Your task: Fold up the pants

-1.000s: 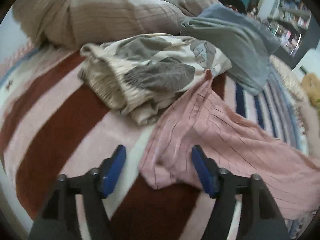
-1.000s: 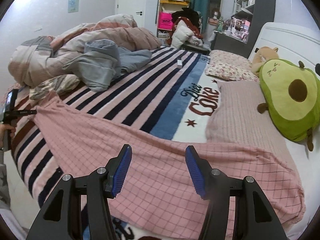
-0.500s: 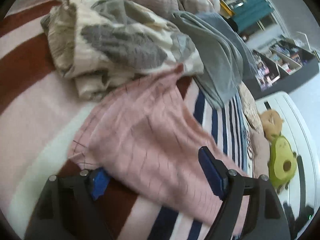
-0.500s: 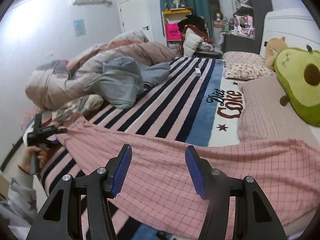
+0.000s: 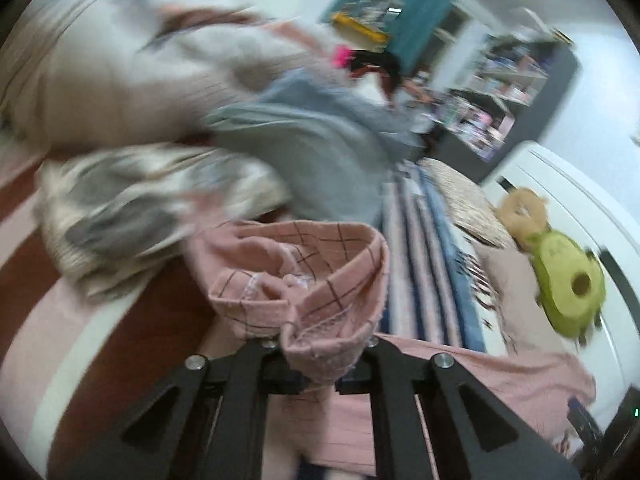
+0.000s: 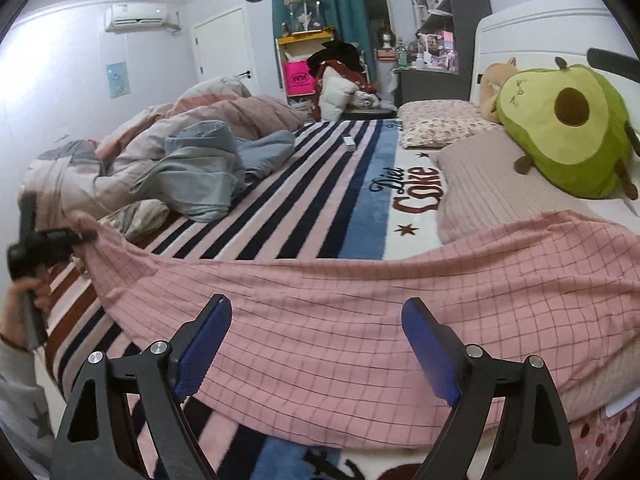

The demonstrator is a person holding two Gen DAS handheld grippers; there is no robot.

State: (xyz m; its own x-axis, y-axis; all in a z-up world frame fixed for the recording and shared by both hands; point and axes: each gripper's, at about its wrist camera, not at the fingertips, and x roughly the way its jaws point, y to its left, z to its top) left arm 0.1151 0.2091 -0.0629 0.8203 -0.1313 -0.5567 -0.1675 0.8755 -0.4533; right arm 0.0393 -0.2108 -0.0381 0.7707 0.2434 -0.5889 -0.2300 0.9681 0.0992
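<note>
The pink checked pants (image 6: 340, 320) lie spread across the striped bed from left to right. My left gripper (image 5: 320, 364) is shut on one end of the pants (image 5: 308, 288) and lifts it off the bed; the cloth bunches over the fingers and hides them. In the right wrist view the left gripper (image 6: 80, 236) shows at the far left, holding that raised end. My right gripper (image 6: 316, 344) is open and empty, just above the middle of the pants near the bed's front edge.
A patterned cloth (image 5: 132, 208), a grey garment (image 6: 200, 176) and a bunched duvet (image 6: 208, 116) lie at the far left side of the bed. An avocado plush (image 6: 568, 128) and pillows (image 6: 440, 128) sit at the right. A small white object (image 6: 349, 143) lies on the blanket.
My left gripper has closed on the end of the pants and lifted it off the bed. The right gripper has stayed open and tilted up a little.
</note>
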